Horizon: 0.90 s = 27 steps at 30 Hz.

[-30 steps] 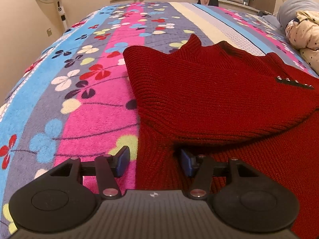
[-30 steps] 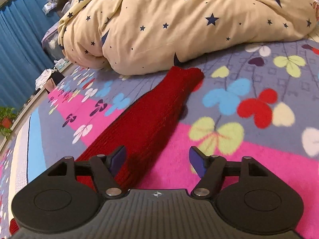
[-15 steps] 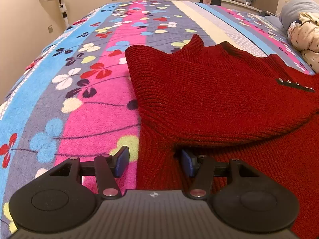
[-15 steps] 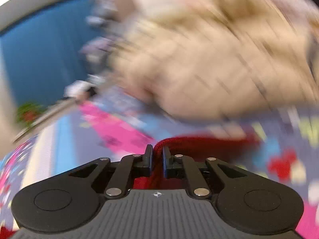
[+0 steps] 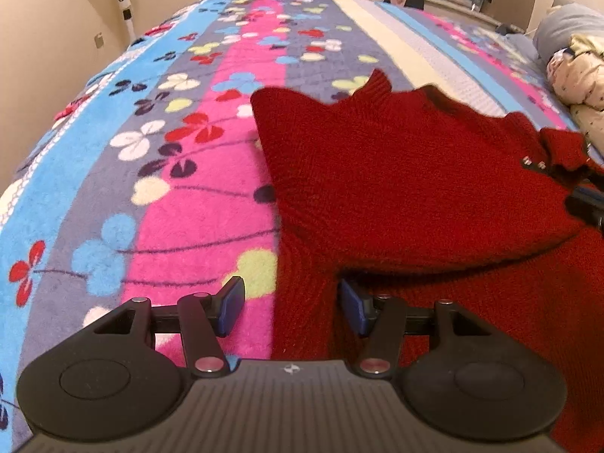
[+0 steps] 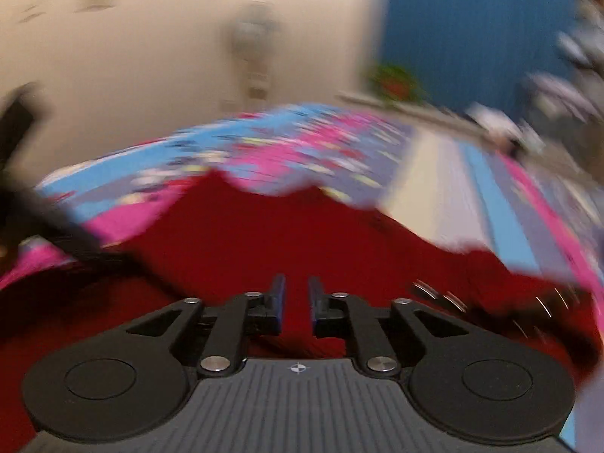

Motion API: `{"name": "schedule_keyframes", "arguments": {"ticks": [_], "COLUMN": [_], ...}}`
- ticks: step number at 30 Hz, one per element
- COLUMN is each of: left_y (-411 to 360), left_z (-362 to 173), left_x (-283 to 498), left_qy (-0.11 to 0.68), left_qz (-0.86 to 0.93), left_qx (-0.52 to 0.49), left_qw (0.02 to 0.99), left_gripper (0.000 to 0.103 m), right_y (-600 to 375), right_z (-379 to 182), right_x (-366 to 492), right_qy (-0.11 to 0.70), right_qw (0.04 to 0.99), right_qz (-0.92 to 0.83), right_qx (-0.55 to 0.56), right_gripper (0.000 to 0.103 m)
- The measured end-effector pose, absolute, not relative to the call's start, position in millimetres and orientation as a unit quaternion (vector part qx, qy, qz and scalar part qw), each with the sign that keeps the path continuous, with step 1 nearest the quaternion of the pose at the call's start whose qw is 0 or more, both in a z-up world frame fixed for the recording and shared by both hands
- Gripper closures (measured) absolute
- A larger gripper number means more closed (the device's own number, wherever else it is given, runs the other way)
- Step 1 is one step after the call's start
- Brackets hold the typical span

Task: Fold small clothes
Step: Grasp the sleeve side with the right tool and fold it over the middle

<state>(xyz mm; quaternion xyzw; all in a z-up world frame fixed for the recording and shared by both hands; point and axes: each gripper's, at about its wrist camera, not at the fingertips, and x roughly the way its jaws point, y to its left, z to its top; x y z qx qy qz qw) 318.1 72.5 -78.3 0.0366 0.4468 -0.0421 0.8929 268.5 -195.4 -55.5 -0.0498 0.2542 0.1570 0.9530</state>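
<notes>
Right gripper [image 6: 294,307] jaws just parted slightly, narrow gap over sweater [image 5: 415,196]; grip unclear in blur. Left gripper [image 5: 290,305] jaws apart, hem at 12 o'clock.

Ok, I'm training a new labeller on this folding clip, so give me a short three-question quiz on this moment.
1. True or false: the left gripper is shut on the red sweater.
2. The sweater lies on: A a floral blanket; B a bare table; C a wooden floor.
3. What stands by the wall beyond the bed's far left corner?
Key: 1 false, its jaws stand open astride the sweater's edge; 2 A; 3 a standing fan.
</notes>
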Motion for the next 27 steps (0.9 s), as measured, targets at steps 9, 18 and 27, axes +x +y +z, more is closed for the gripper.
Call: {"name": "schedule_keyframes", "arguments": {"ticks": [9,18,27], "left_y": [71.1,74.3,90.8], "left_z": [-77.0,-75.5,-44.0], "left_x": [321.3,325.1,325.3], "left_qy": [0.447,0.449,0.434], "left_qz": [-0.041,-0.041,-0.042], "left_qx": [0.031,0.019,-0.033], "left_qw": [0.893,0.893,0.899], "left_gripper": [0.041,0.041,0.041], "right_y": [-363.2,-341.4,-393.0], "right_z": [-62.2,-72.1,100.3], "right_x": [302.7,347.1,338.2], "right_qy": [0.252,0.326,0.381], "right_qw": [0.934,0.917,0.923], "right_qz": [-0.058,-0.036,-0.031], "right_qx": [0.246,0.227,-0.038], "right_gripper": [0.037,0.096,0.096]}}
